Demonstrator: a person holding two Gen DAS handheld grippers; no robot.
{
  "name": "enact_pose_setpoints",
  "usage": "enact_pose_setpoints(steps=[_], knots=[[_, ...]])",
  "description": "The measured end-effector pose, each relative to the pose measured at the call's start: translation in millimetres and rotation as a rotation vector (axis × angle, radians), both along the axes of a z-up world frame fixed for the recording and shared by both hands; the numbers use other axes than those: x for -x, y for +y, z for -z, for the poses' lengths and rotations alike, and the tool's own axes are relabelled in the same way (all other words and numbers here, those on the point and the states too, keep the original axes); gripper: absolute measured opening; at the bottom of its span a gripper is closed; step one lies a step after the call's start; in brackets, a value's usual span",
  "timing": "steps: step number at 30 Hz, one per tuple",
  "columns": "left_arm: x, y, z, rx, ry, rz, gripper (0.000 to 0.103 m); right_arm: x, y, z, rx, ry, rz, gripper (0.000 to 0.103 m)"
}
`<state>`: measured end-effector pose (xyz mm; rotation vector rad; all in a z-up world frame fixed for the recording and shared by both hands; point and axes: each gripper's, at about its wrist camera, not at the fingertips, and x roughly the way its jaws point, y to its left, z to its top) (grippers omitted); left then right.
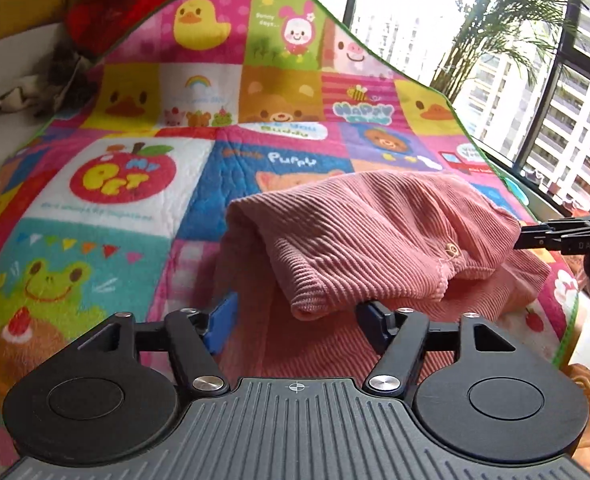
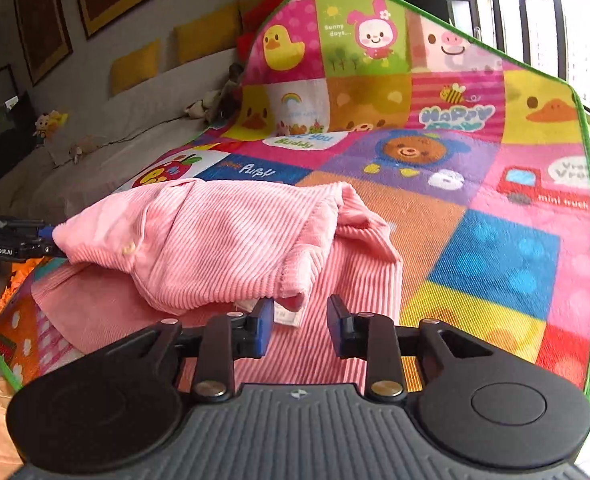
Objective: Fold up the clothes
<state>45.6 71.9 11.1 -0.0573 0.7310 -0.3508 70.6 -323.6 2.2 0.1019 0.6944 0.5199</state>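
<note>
On the cartoon patchwork play mat (image 1: 143,184) lies a pink corduroy garment (image 1: 367,232), 1 part folded loosely over the rest. Left gripper (image 1: 295,316) and right gripper (image 2: 300,322) both gape wide, holding nothing; folding looks unfinished, still bunched.

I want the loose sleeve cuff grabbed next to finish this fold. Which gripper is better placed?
Probably left. The left gripper is open, and the pink cuff hangs squarely between its fingers. The right gripper is open too, but the fabric ahead sits off toward one finger.
</note>
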Motion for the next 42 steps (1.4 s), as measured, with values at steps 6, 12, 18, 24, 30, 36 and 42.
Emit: enact_pose_setpoints(steps=[6,12,18,24,30,36,42], knots=[[-2,18,-13,0.229,-0.015,-0.016,0.094,-4,-19,-16,-0.167,-0.012,0.053,0.069],[-41,0,10,0.321,0.080,-0.091,0.094,-41,10,10,-0.216,0.048,0.095,0.075],[-53,-14,15,0.281,0.094,-0.092,0.036,-58,43,23,-0.161,0.048,0.080,0.033],[-14,-21,-21,0.236,-0.012,-0.001,0.025,-23,27,-17,-0.165,-0.051,0.058,0.013],[4,-28,8,0.149,0.077,0.008,0.038,1,16,0,-0.078,-0.008,0.075,0.014],[12,-13,-4,0.122,0.037,-0.014,0.061,8,15,6,0.010,-0.029,0.119,0.037],[4,-10,-39,0.132,-0.116,-0.037,0.084,19,47,-35,0.108,-0.284,0.005,0.062]])
